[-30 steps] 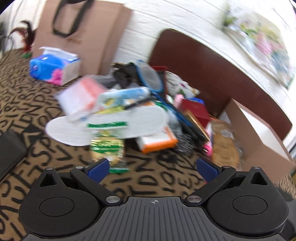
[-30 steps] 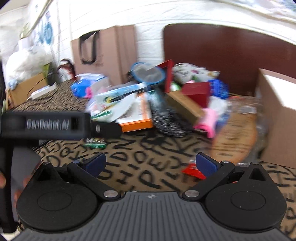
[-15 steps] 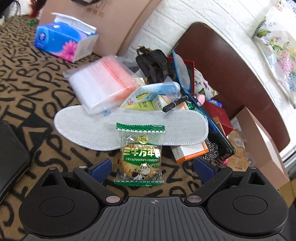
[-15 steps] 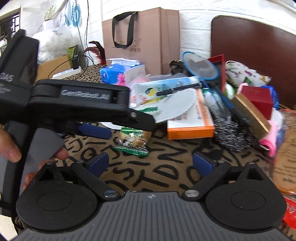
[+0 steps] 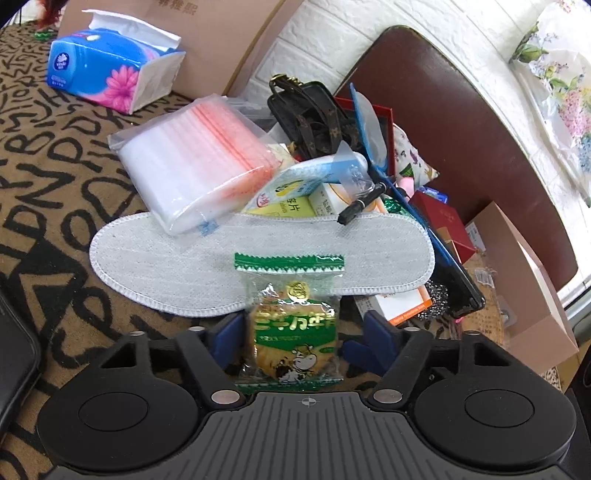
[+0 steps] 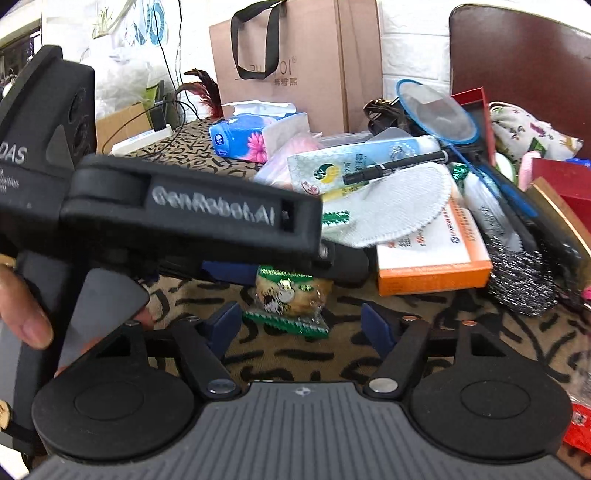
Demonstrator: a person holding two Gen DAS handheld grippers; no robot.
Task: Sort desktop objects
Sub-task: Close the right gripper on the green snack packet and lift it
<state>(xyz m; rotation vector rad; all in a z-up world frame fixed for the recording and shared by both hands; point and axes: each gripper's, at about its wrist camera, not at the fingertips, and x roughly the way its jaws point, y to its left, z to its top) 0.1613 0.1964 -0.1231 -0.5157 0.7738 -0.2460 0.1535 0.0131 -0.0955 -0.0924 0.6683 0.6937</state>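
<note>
Left tool closing around biscuit packet, unclamped | right tool closing, empty | letter-print cloth, white brick wall

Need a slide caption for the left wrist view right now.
Left gripper, jaws just closing, straddles a green cookie packet lying against a white insole at the clutter pile's edge.

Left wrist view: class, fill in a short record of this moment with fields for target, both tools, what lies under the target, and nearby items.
target: green plastic-wrapped biscuit packet
left tool: jaws have just been closing, packet between them, left pad close, gap at right
right tool: jaws have just been closing, nothing gripped
under packet's top: grey fabric insole
nearby: blue tissue pack; clear zip bags
</note>
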